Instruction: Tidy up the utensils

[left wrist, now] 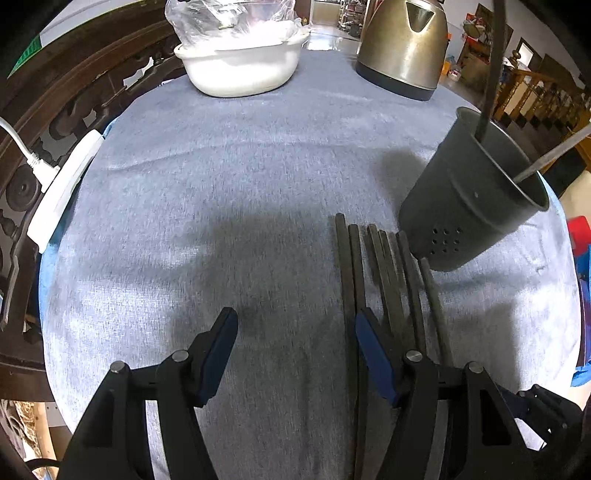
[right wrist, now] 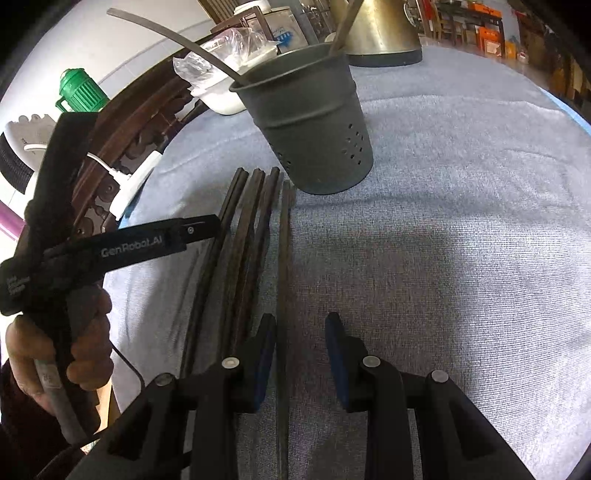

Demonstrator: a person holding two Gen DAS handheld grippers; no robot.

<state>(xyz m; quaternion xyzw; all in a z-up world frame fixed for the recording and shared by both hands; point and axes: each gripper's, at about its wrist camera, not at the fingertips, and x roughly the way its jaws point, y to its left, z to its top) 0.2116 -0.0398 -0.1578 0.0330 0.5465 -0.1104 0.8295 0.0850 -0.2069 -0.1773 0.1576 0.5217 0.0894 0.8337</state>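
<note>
On the grey-blue tablecloth (left wrist: 229,192), left edge: white power strip (left wrist: 62,188) with a white plug in it, hanging partly off the cloth. Far side: white bowl (left wrist: 240,70) with a clear plastic bag (left wrist: 229,18) in it, steel kettle (left wrist: 402,48) to its right.

Left gripper (left wrist: 295,354): jaws wide apart, nothing between them, only bare cloth. Its right finger sits over the leftmost sticks of the bundle.

Dark chopsticks (left wrist: 373,273) lie flat on the cloth in a rough parallel bundle, tips pointing toward the cup and ending just beside its base. Exact count hard to call; some overlap.

Dark perforated utensil cup (left wrist: 472,195) stands upright at the right of the bundle, near the cloth's right edge. It holds a dark handle and a thin metal one, both leaning out past the rim.

Right wrist view: right gripper (right wrist: 301,354) is partly spread, jaws either side of the rightmost chopstick (right wrist: 284,295), which runs just beside the left pad. Contact: cannot tell. Rest of the bundle is left of the jaws. Person's left hand (right wrist: 59,354) is on the other tool's handle at far left.
</note>
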